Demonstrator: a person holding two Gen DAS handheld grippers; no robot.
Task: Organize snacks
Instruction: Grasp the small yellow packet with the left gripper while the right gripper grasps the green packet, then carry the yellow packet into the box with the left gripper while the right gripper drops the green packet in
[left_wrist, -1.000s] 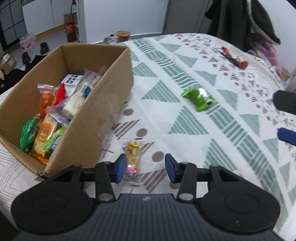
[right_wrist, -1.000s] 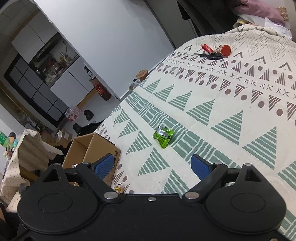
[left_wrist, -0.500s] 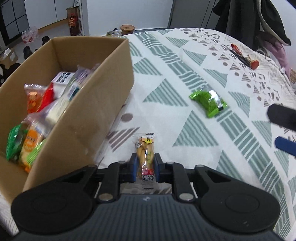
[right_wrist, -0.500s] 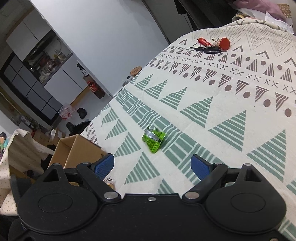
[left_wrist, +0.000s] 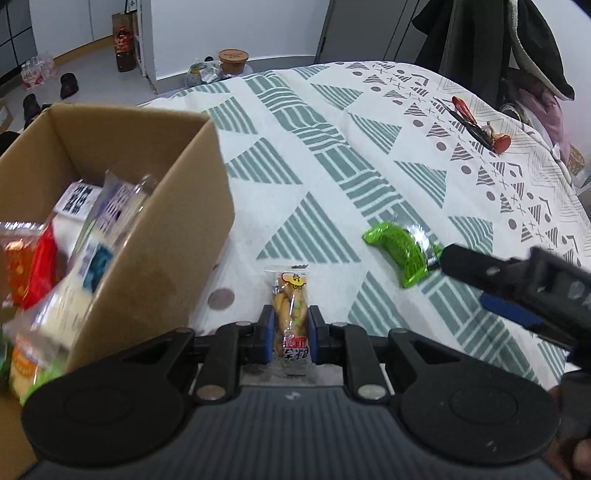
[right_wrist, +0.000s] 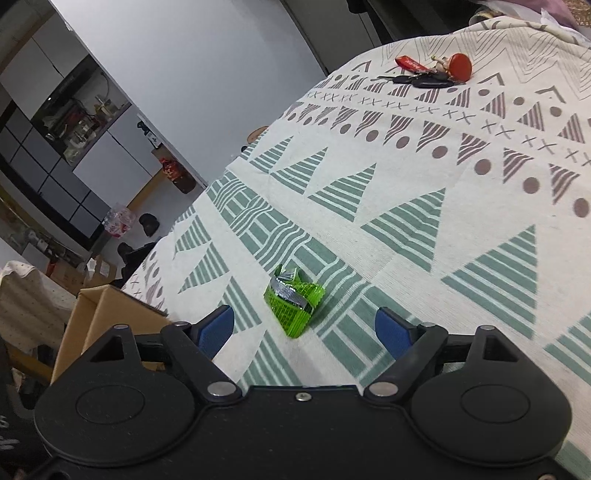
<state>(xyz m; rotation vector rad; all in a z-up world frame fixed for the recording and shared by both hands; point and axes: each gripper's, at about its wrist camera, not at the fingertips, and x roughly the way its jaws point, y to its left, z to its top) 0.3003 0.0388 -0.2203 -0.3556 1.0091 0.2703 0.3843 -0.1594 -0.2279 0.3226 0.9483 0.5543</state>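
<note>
My left gripper (left_wrist: 290, 326) is shut on a small clear snack packet (left_wrist: 290, 310) with yellow biscuits inside, held just over the patterned tablecloth. To its left stands an open cardboard box (left_wrist: 173, 236) with several snack packets in it. A green snack packet (left_wrist: 400, 251) lies on the cloth to the right. My right gripper (right_wrist: 304, 328) hovers right behind that green snack packet (right_wrist: 293, 304), which lies just ahead of the gap between the blue pads. Its jaws are closing, and the pads do not touch the packet. The right gripper's finger (left_wrist: 517, 284) shows at the left wrist view's right edge.
A bunch of keys with a red tag and red round fob (right_wrist: 430, 74) lies far across the table. The box's corner (right_wrist: 110, 306) is at the right gripper's left. A dark coat (left_wrist: 498, 48) hangs beyond the table; bags and shoes lie on the floor.
My left gripper shut on the clear biscuit packet and moved on with it. The right gripper came down and closer to the green packet, its jaws narrowing a little.
</note>
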